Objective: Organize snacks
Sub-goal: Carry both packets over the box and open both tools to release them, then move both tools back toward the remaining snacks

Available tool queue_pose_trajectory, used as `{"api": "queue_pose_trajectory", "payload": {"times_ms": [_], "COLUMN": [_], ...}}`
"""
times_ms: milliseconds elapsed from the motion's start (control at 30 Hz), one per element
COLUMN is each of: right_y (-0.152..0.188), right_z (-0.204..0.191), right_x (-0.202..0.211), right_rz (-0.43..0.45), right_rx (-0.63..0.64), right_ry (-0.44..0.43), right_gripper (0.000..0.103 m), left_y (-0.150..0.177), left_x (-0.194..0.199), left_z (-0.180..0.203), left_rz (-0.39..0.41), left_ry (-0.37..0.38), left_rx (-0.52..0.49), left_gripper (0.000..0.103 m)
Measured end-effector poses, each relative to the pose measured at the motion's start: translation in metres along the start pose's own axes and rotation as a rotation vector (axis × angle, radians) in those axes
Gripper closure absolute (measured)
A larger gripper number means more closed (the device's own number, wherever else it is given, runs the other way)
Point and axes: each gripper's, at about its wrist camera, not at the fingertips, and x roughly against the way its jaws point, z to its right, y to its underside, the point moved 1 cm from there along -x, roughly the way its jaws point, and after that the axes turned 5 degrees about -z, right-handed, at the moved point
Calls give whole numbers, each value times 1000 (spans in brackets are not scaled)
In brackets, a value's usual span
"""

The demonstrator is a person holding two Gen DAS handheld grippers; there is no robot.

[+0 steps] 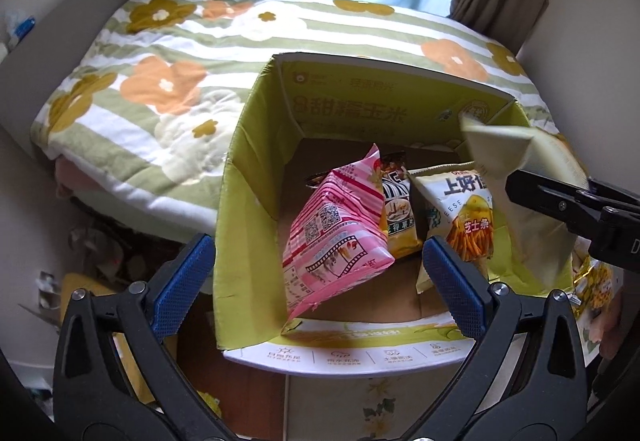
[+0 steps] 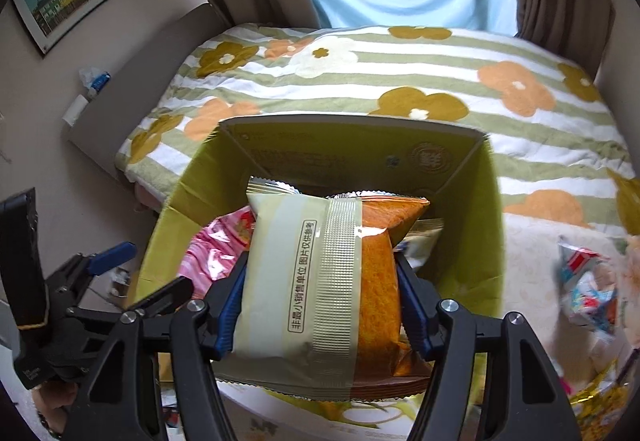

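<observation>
The left tongs (image 1: 318, 273) stood spread wide with nothing between the blue pads (image 1: 182, 281), poised over the near left corner of the open cardboard box (image 1: 248, 145). Just ahead of them, inside the box, a pink snack bag (image 1: 336, 229) leaned upright, with a chip bag (image 1: 398, 213) behind it and a cheese-stick bag (image 1: 466, 209) to the right. The right tongs (image 2: 320, 305) pinched a cream and orange snack packet (image 2: 320, 281) by its two sides, held over the box's near edge. Beyond both tongs, the box sat against a bed with a striped flowered blanket (image 2: 360, 81). To the right of the right tongs, more wrapped snacks (image 2: 588, 281) lay outside the box.
</observation>
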Motion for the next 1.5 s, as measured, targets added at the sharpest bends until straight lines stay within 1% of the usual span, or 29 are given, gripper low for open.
{"api": "queue_pose_trajectory", "payload": {"times_ms": [33, 67, 100, 133, 267, 400, 533, 633, 800, 1000, 1067, 1200, 1367, 1500], "right_y": [0, 1, 2, 4, 10, 13, 17, 18, 26, 42, 49, 61, 84, 110], "right_z": [1, 2, 1, 1, -1, -2, -6, -8, -7, 13, 24, 48, 89, 124], "right_x": [-1, 1, 3, 5, 13, 20, 29, 38, 61, 92, 104, 127, 160, 184], "right_rz": [6, 19, 35, 50, 73, 81, 85, 83, 111, 162, 182, 208, 222, 222], "right_rx": [-19, -33, -34, -27, 1, 8, 34, 39, 41, 9, -2, -21, -32, -40], "right_ry": [-14, -16, -18, -18, 23, 17, 40, 64, 126, 177, 200, 216, 261, 321], "right_gripper": [30, 14, 4, 2, 1, 1, 1, 1, 1, 1, 1, 1, 1, 1], "left_y": [1, 1, 3, 4, 10, 14, 15, 14, 12, 16, 18, 25, 35, 43], "left_x": [1, 3, 3, 4, 8, 14, 22, 26, 36, 52, 58, 67, 75, 75], "left_z": [-1, -1, -1, -1, 0, 2, 3, 6, 22, 56, 71, 102, 155, 205], "left_rz": [2, 3, 4, 4, 6, 12, 25, 39, 63, 91, 99, 116, 128, 121], "left_ry": [-1, -1, -2, -4, -8, -14, -10, 3, 38, 61, 70, 72, 89, 106], "left_rx": [4, 9, 11, 13, 16, 16, 13, 11, -23, -93, -111, -137, -159, -203], "left_gripper": [0, 0, 0, 0, 0, 0, 0, 0, 0, 0, 0, 0, 0, 0]}}
